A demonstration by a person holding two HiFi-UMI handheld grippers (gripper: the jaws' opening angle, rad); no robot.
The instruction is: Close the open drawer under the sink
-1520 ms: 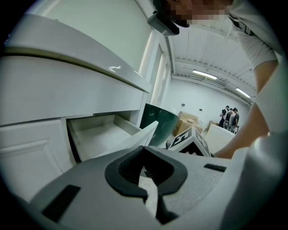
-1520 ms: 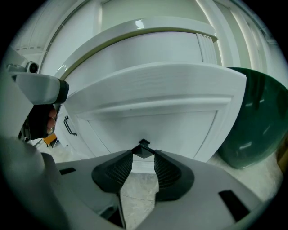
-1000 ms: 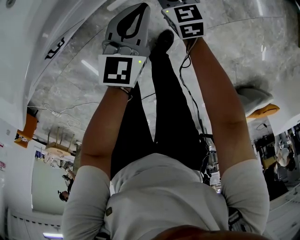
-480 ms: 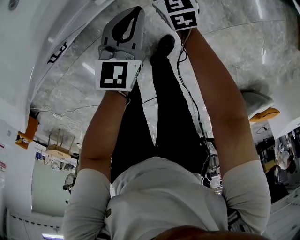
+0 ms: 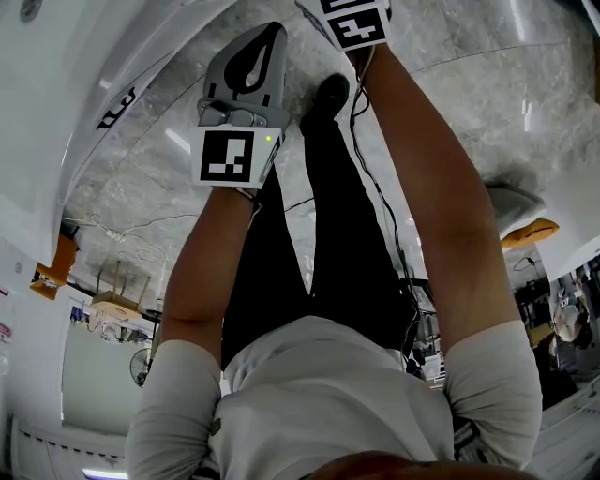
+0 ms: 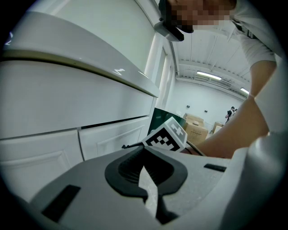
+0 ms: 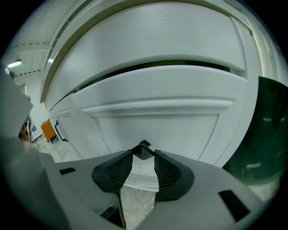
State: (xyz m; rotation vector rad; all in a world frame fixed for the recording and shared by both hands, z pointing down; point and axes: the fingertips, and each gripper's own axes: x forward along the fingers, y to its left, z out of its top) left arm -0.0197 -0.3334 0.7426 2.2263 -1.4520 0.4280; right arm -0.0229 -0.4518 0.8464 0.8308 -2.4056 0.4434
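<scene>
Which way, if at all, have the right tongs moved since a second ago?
Yes. The right tongs moved: in the head view their marker cube has slid to the top edge, farther beyond the black shoe.

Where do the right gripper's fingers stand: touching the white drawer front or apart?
Cannot tell. In the right gripper view the fingers end over the drawer front, showing neither gap nor contact; the head view crops them.
</scene>
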